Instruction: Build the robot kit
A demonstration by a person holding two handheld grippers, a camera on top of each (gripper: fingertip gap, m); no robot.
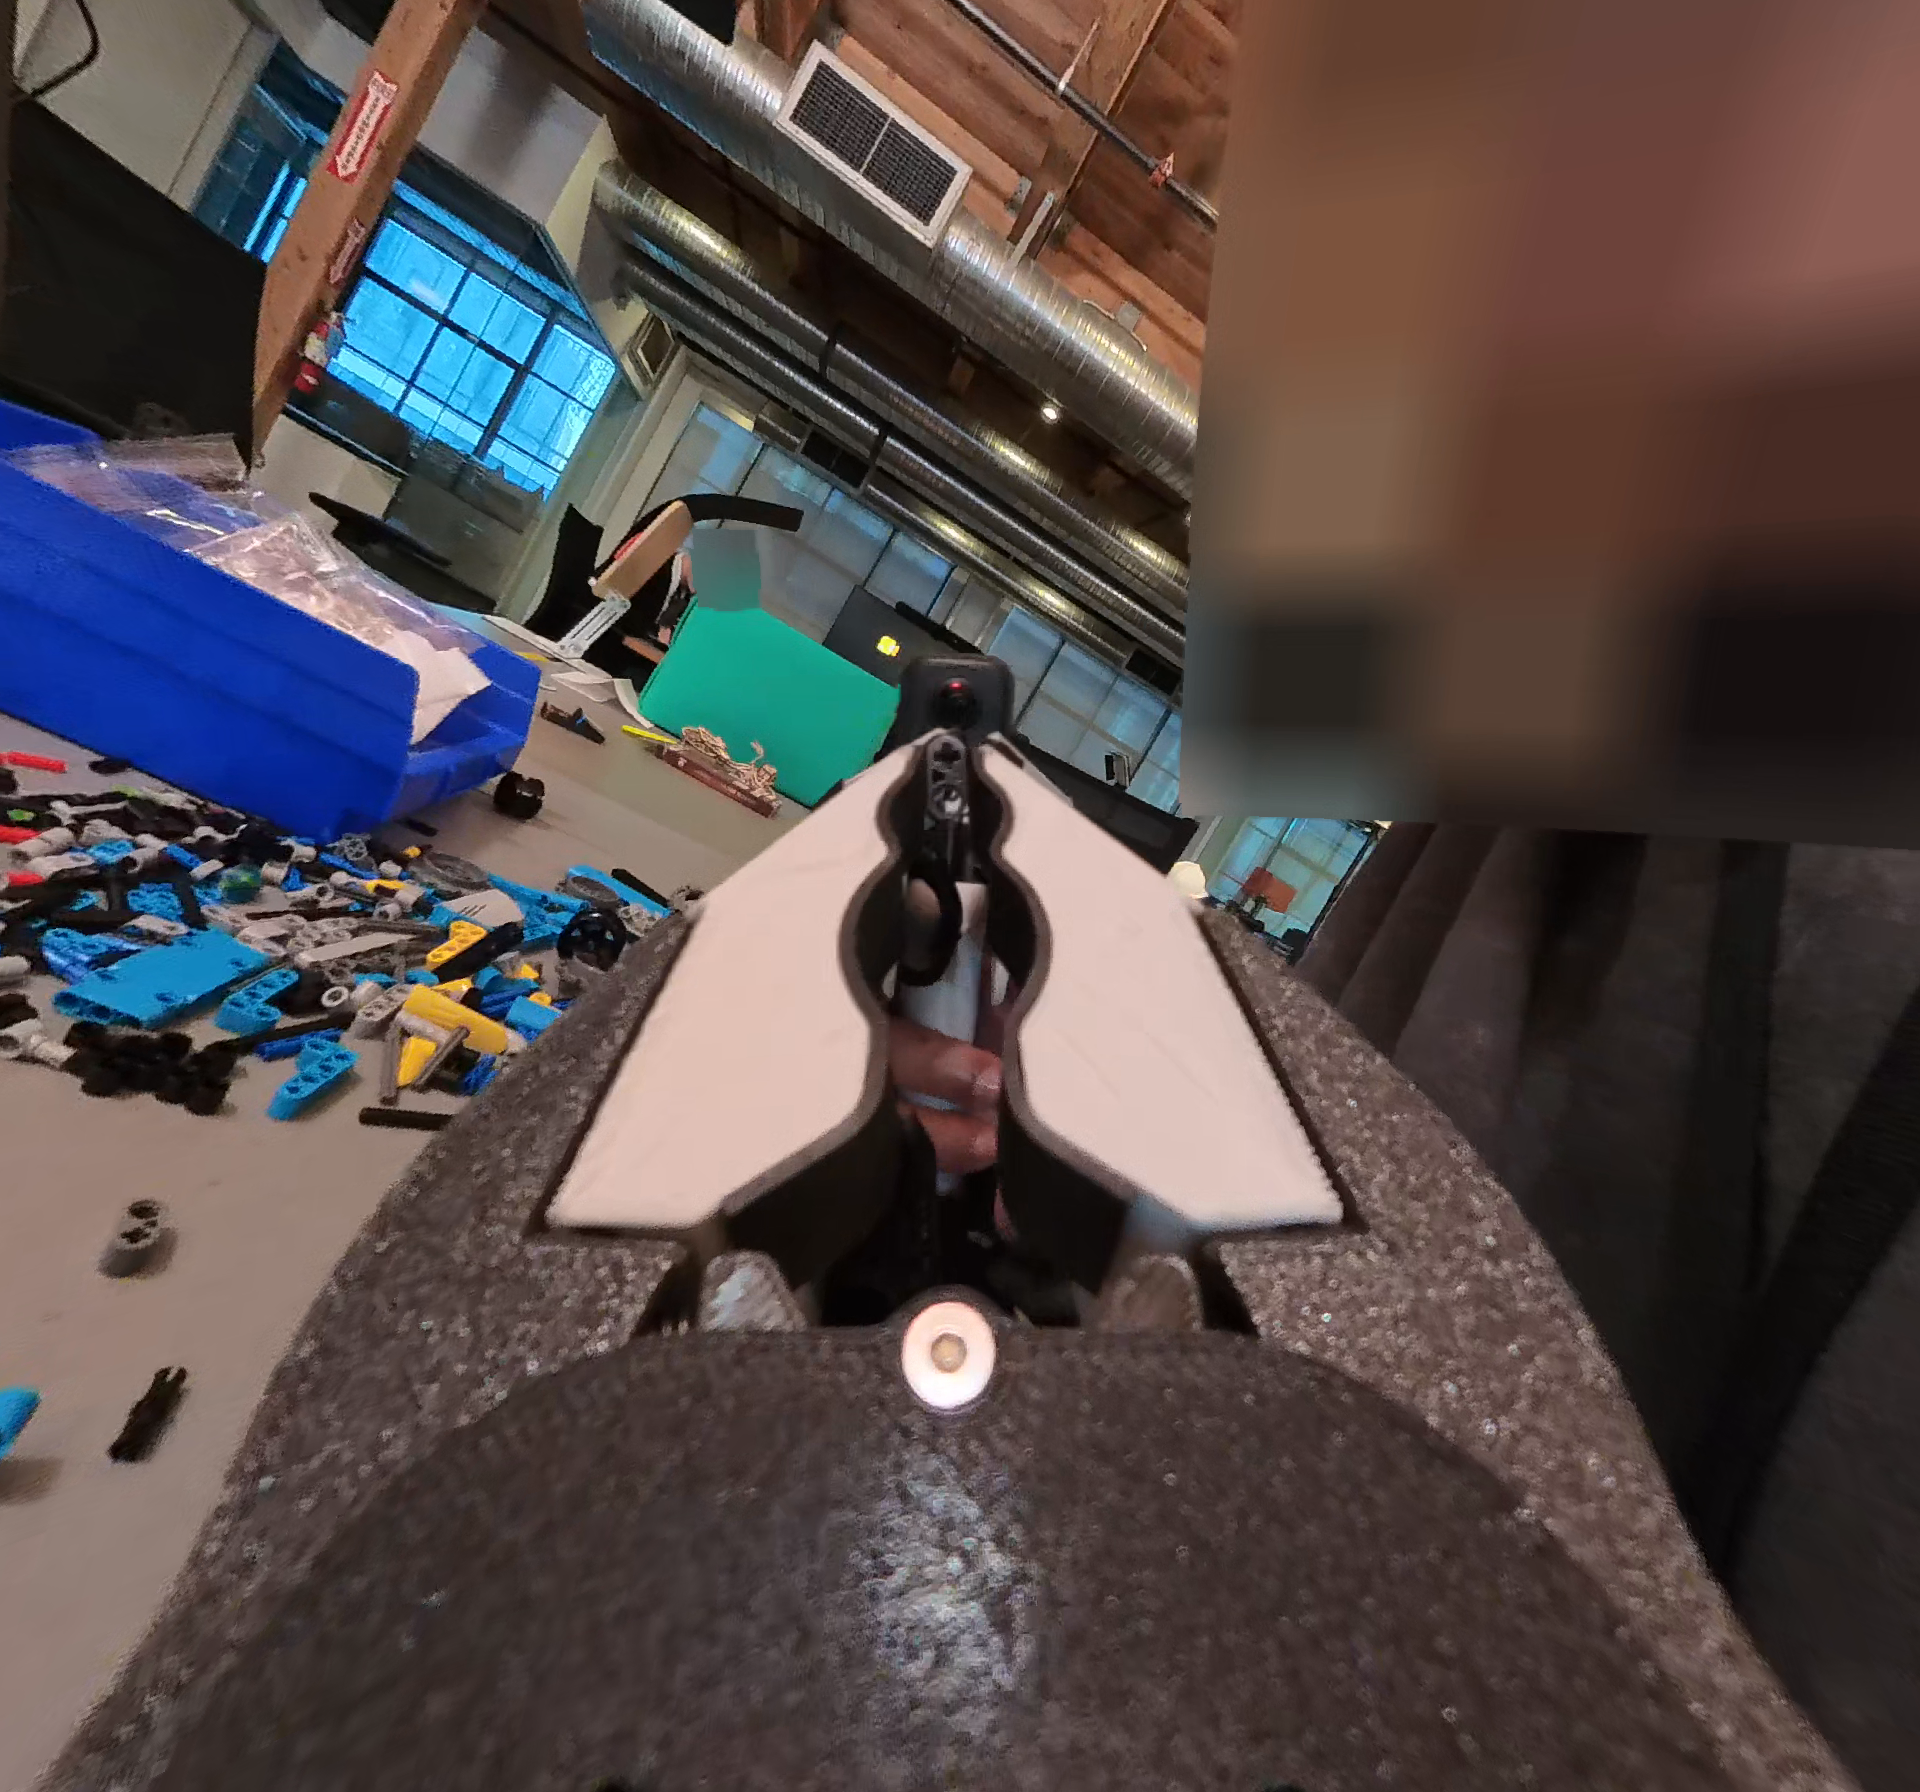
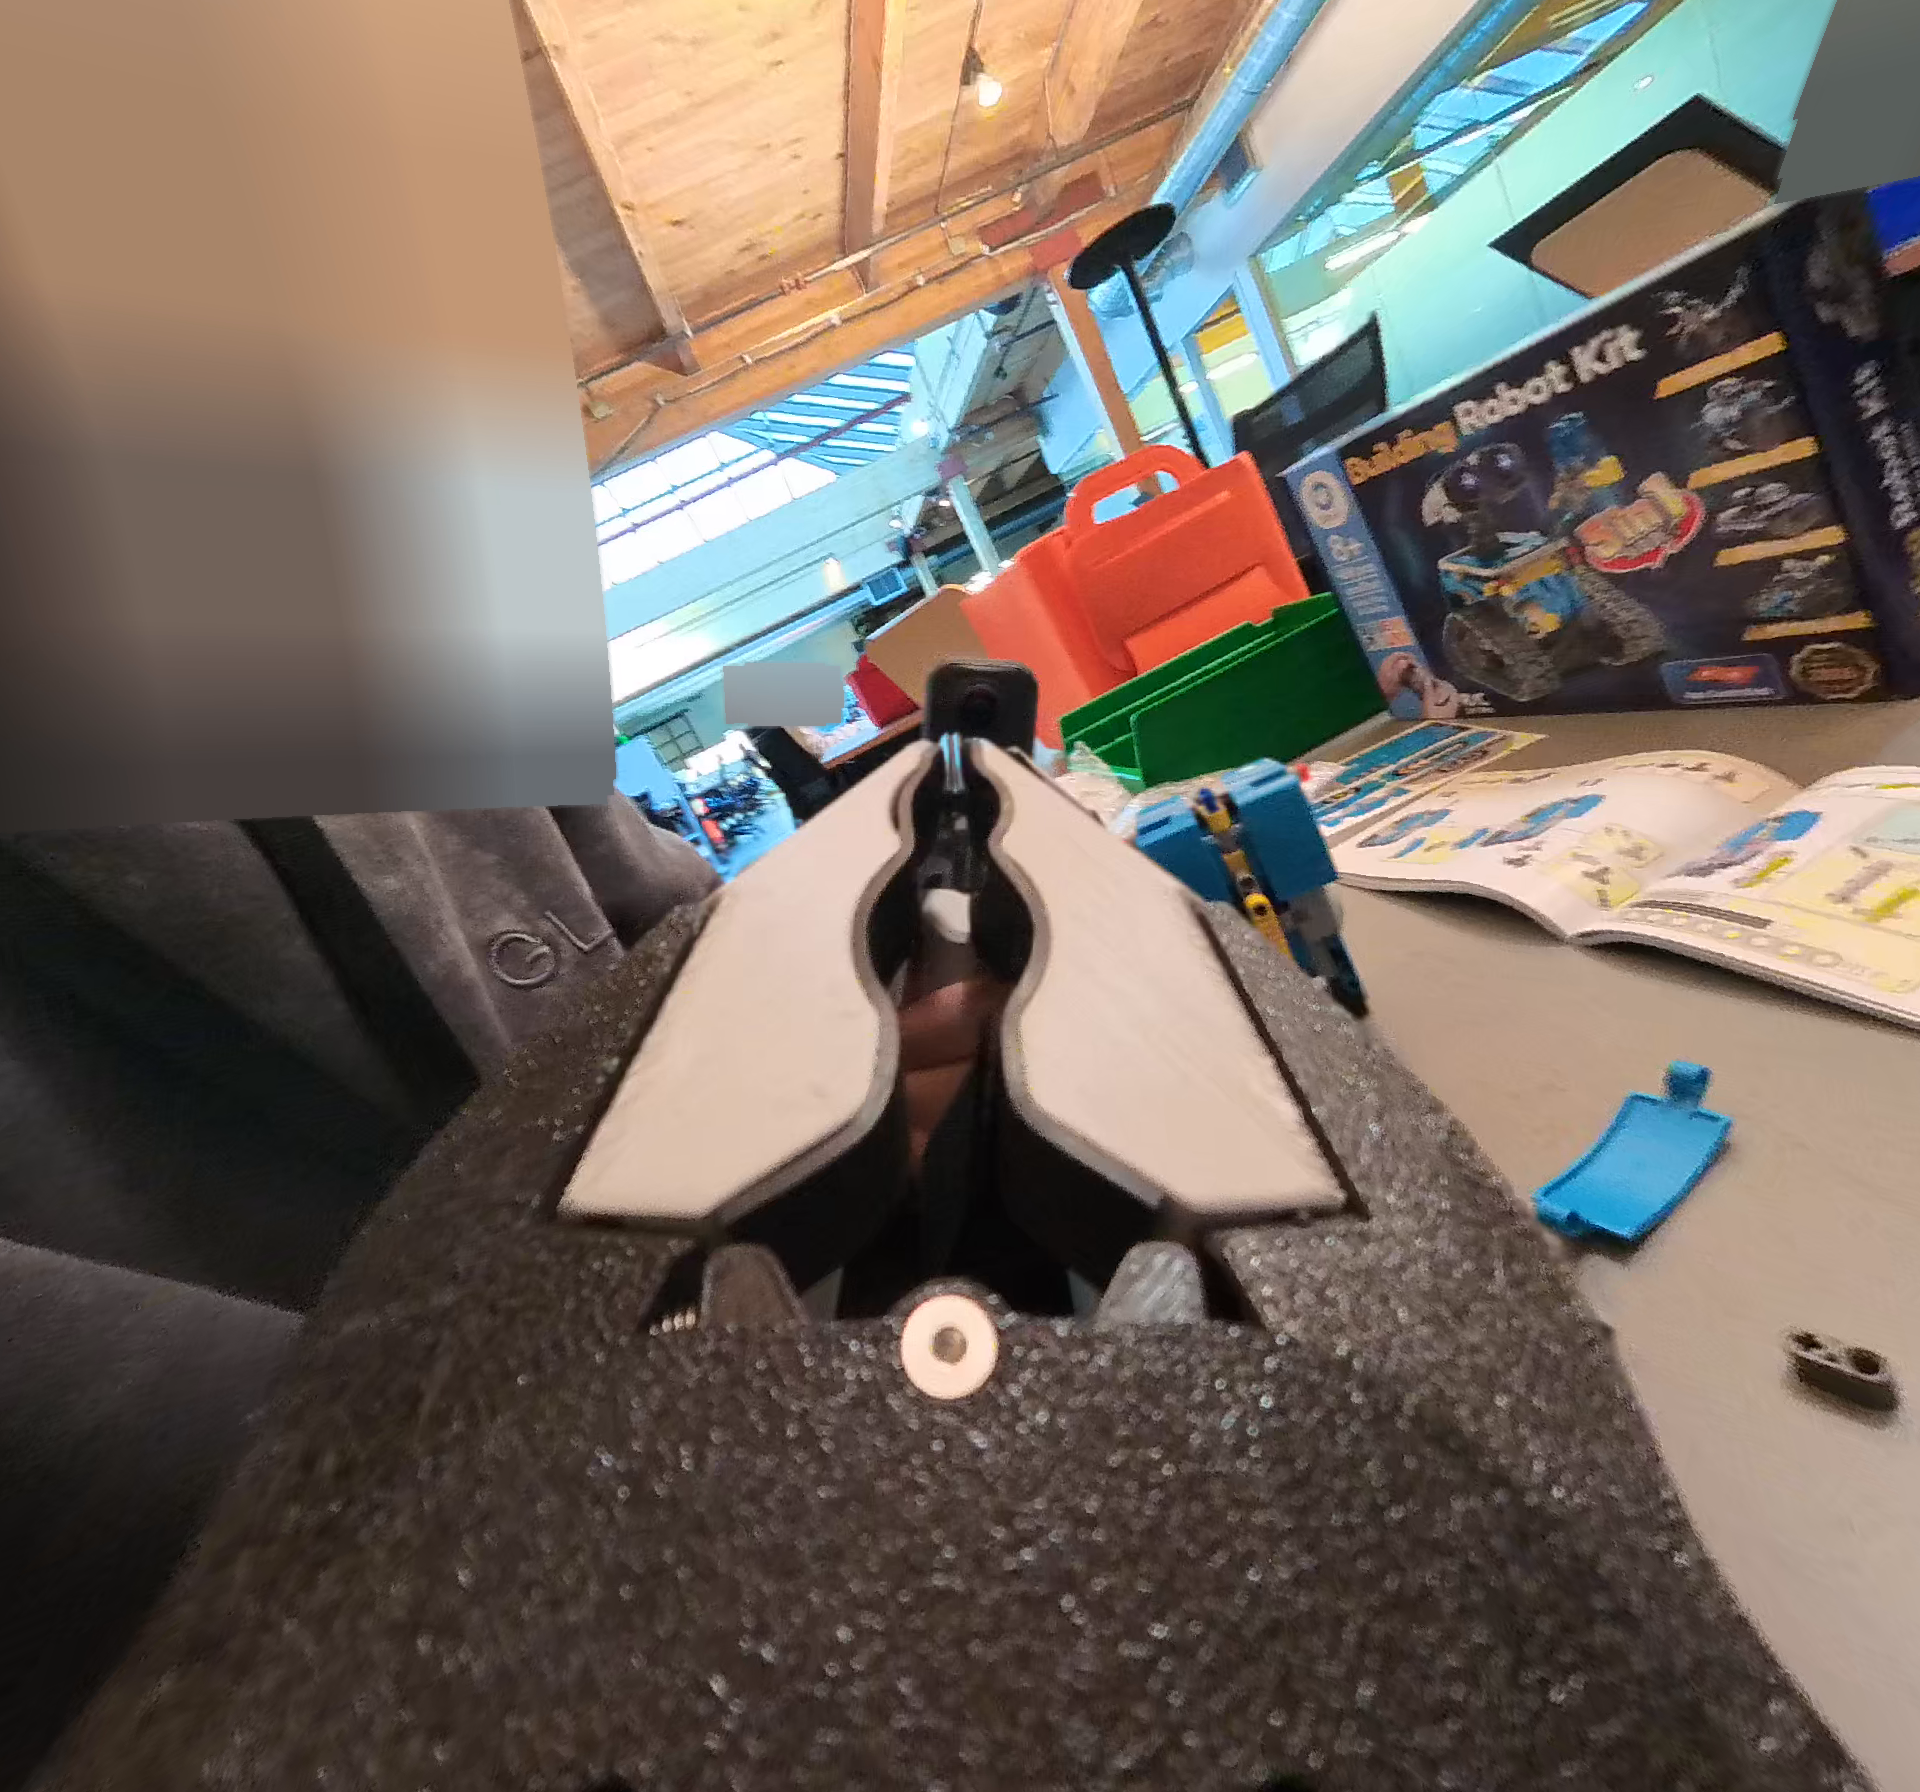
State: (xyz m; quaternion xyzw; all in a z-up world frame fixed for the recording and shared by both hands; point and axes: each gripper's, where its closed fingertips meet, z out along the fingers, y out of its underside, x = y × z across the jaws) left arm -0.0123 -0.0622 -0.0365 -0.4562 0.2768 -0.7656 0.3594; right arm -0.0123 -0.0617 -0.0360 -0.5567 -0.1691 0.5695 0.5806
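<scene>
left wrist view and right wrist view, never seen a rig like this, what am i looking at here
There is no robot here. A person holds a hand-held pincer tool in each hand, and each tool carries its own camera looking out along its two grey fingers.

The left wrist view shows the left gripper, shut on a small black part. Beside it on the table lie a pile of loose parts and a blue bin.

The right wrist view shows the right gripper, shut on a thin part; what that part is cannot be told. On its side lie an open booklet, a kit box, an orange case, a green bin, a half-built blue model and a blue curved piece.

The two tools point at each other, tips close together.
</scene>
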